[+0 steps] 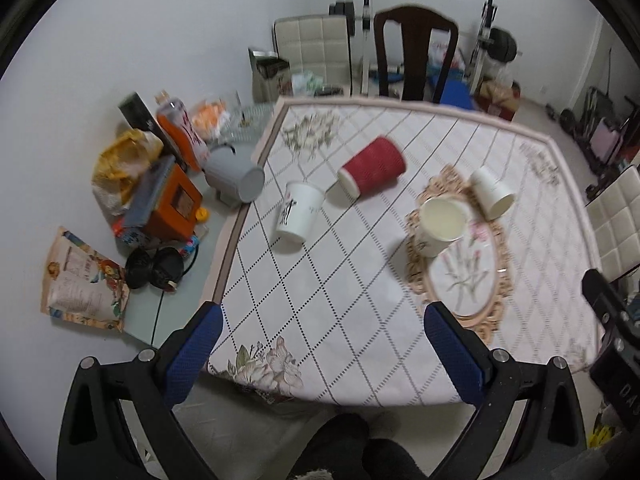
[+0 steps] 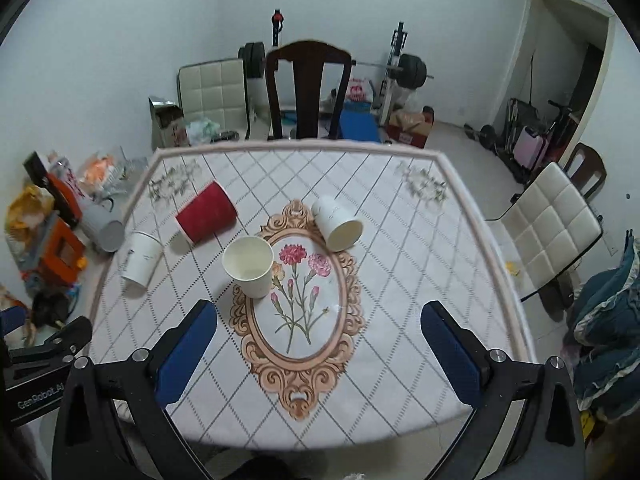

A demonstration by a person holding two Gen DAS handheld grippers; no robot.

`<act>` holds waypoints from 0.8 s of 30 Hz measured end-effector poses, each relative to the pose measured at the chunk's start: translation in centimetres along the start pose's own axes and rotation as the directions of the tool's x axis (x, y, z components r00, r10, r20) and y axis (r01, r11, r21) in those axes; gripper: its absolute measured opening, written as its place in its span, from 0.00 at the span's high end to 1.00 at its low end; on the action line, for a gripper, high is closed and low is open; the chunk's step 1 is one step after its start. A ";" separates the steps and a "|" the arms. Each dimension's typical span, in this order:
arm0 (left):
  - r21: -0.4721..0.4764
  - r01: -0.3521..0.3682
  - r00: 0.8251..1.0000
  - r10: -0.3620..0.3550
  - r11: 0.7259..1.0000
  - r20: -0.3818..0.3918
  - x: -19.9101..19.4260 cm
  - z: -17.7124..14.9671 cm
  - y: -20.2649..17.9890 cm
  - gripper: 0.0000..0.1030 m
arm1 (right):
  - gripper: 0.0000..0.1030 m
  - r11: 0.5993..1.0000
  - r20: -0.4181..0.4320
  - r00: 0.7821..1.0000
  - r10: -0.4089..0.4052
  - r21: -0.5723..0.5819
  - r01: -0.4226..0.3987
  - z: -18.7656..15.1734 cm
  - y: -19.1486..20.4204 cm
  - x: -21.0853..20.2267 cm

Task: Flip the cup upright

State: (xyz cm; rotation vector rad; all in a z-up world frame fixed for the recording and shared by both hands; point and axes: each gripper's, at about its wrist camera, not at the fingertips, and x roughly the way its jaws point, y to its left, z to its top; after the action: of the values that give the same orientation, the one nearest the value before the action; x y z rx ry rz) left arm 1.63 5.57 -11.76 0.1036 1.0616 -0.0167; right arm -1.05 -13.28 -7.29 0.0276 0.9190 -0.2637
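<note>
You have four cups on the tablecloth (image 2: 400,280): three white paper cups and one red cup. One white cup (image 2: 249,266) (image 1: 440,226) stands upright, mouth up, at the left edge of the oval flower medallion (image 2: 298,312). The red cup (image 2: 207,212) (image 1: 372,170) lies on its side in the far-left part of the cloth. A second white cup (image 2: 141,260) (image 1: 298,212) lies tipped near the left border, just beside the red cup. The third white cup (image 2: 336,222) (image 1: 492,192) lies on its side at the far rim of the medallion, mouth toward you.

Your left gripper (image 1: 322,344) and right gripper (image 2: 318,344) each hover over the near edge of the table with the blue-padded jaws spread wide and nothing between them. All four cups lie ahead of the jaws, well apart from the pads.

Off the cloth to the left, note one grey canister (image 1: 234,174) on its side, an orange box (image 1: 172,208), black headphones (image 1: 154,268) and a printed packet (image 1: 82,280). One dark wooden chair (image 2: 308,88) stands at the far side, one cream padded chair (image 2: 548,224) at the right
</note>
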 end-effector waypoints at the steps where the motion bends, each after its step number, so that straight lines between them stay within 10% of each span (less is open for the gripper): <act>1: -0.002 0.004 1.000 -0.004 1.000 0.015 -1.0 -0.2 0.0 0.00 | 0.00 1.000 0.002 1.000 0.009 -0.002 -0.009 0.0 -0.2 -1.1; 24: 0.002 0.001 0.995 -0.001 1.000 0.103 -12.7 -3.3 1.1 0.00 | 0.00 0.999 0.029 0.999 0.037 -0.020 -0.037 -0.8 -2.9 -15.8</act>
State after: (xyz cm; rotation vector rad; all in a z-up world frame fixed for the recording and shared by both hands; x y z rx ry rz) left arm -7.38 6.50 -2.24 0.1026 0.9589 -0.0239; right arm -11.50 -12.60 4.96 0.0224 0.8914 -0.2200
